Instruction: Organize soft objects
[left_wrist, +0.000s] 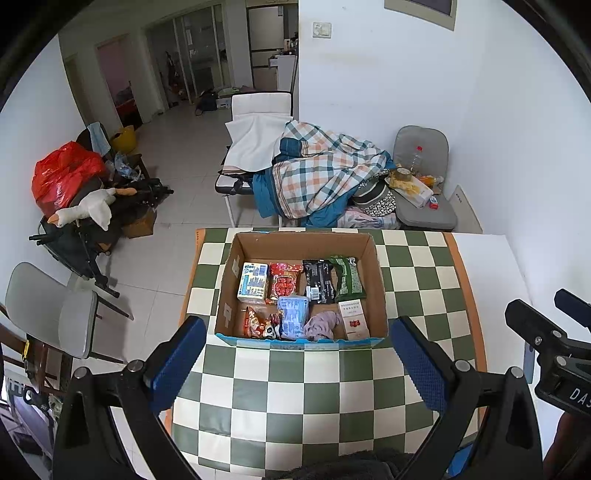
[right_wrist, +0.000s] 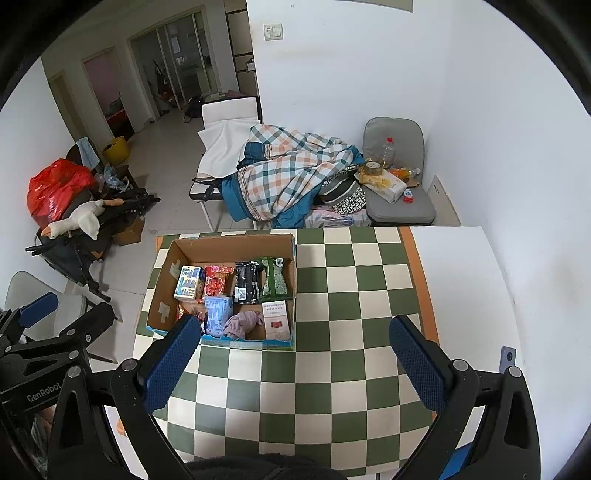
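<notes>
Cardboard box (left_wrist: 301, 243) on the checkered table (left_wrist: 314, 387), packed with snack packets, cartons and a crumpled lilac cloth (left_wrist: 322, 325) lying in its near row beside a white carton (left_wrist: 354, 319). Left gripper (left_wrist: 301, 369) and right gripper (right_wrist: 293, 363) hover above the table short of the box, fingers spread wide, holding nothing.

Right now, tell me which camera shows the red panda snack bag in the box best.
The left wrist view: the red snack bag lies unobstructed in the cardboard box's near-left corner. In the right wrist view, the right gripper's left finger covers most of it; only a sliver shows.
</notes>
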